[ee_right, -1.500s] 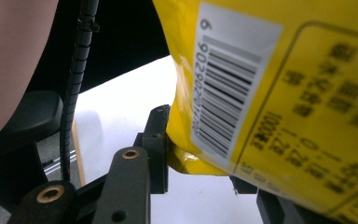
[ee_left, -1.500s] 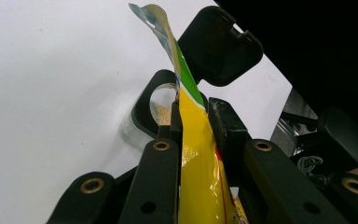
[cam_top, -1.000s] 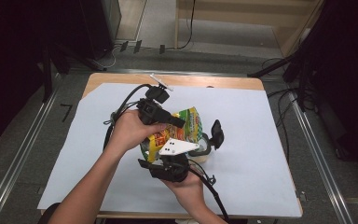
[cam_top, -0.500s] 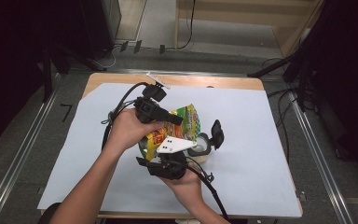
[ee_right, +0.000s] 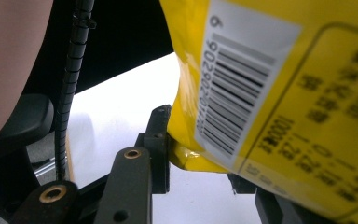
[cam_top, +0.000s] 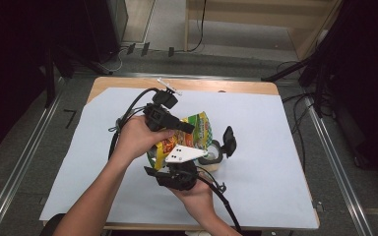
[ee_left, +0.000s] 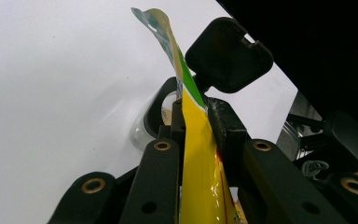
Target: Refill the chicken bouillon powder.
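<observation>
Hands come in from the bottom of the high view, and each one holds a black tool over a table with a pale sheet on it. The left gripper sits at the far side of a yellow snack bag. The right gripper sits at the near side of the bag, with a grey three-cornered plate on top. The bag is up off the table, between the two tools, near the middle of the sheet. Just beside the bag, on its right, stands a clear jar with its black lid flipped up.

In the left gripper view, the left gripper is pinching the snack bag. The bag stands up thin and tall between the two black jaws, and they press on it from both sides. Behind them are the jar and its square black lid, on the white sheet.

In the right gripper view, the snack bag is very close, with a barcode and small print on it. Its bottom corner sits in the right gripper. The left jaw touches the bag's edge. These jaws have just been closing a little, with the bag between them, and they grip it.
</observation>
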